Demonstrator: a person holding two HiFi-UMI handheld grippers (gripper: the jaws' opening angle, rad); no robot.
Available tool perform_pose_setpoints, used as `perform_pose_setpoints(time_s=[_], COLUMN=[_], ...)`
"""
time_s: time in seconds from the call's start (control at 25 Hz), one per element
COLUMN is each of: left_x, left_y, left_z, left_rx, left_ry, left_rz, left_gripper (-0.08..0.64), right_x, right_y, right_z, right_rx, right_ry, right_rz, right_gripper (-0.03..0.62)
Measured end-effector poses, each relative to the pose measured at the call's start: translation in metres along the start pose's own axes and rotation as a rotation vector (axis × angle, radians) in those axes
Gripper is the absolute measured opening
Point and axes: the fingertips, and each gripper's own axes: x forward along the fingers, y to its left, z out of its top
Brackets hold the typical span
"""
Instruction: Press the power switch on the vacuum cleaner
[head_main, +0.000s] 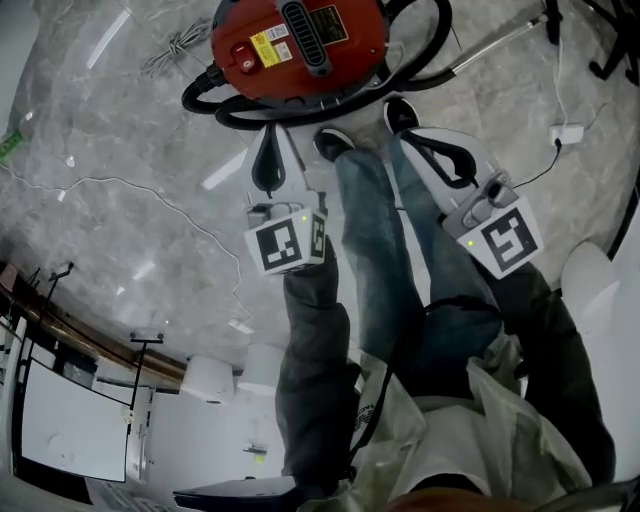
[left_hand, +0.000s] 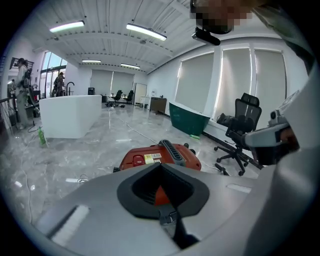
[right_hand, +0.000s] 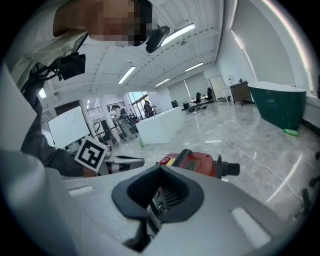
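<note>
The red vacuum cleaner (head_main: 298, 45) stands on the grey marble floor at the top of the head view, with a black hose (head_main: 300, 108) looped round it. Its red power switch (head_main: 243, 57) sits on the left of its top, beside a yellow label. My left gripper (head_main: 268, 160) hangs shut and empty just short of the hose, pointing at the vacuum cleaner (left_hand: 159, 156); the switch (left_hand: 137, 159) shows above my left gripper (left_hand: 161, 167). My right gripper (head_main: 430, 150), also shut and empty, is held further right. The vacuum cleaner (right_hand: 197, 162) lies beyond my right gripper (right_hand: 160, 170).
The person's legs and shoes (head_main: 335, 143) stand between the grippers, close to the hose. A metal wand (head_main: 490, 45) runs off to the upper right. A white plug adapter (head_main: 567, 133) and thin cables lie on the floor. An office chair (left_hand: 242, 125) and a green tub (left_hand: 187, 119) stand further off.
</note>
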Motion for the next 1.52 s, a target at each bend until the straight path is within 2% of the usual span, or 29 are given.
perform_pose_setpoints(time_s=[0.12,0.28,0.68,0.92,1.0,1.12,1.16,1.32,1.52], left_x=[0.006,0.016,0.053,0.089,0.097,0.099,0.099,0.102,0.102], left_y=[-0.004,-0.003,0.028,0.041,0.044,0.048,0.048,0.044,0.043], left_z=[-0.005,0.003,0.011,0.008,-0.005,-0.017,-0.021,-0.027,-0.027], left_rx=[-0.012,-0.012,0.076,0.133,0.104,-0.002,-0.005,0.126,0.140], left_ry=[-0.005,-0.035,-0.013,0.043,0.074,0.044,0.051,0.138,0.150], left_rz=[-0.007,-0.003,-0.005,-0.036,-0.055,-0.087,-0.086,-0.080,-0.087], left_gripper=[0.000,0.000,0.000,0.000,0.000,0.002,0.002,0.002,0.002], right_x=[0.038,0.078,0.095,0.096,0.098,0.099,0.100,0.102,0.108], right_y=[-0.002,0.006,0.012,0.016,0.018,0.020,0.020,0.017,0.016], right_z=[0.015,0.028,0.022,0.004,0.002,0.002,0.002,0.003,0.006], right_rx=[-0.146,-0.204,-0.224,-0.195,-0.189,-0.182,-0.181,-0.179,-0.171], right_ry=[-0.030,-0.054,-0.029,0.011,0.012,0.007,0.004,0.006,0.006], right_rz=[0.031,0.081,0.111,0.119,0.124,0.129,0.131,0.126,0.117], right_gripper=[0.000,0.000,0.000,0.000,0.000,0.000,0.000,0.000,0.000])
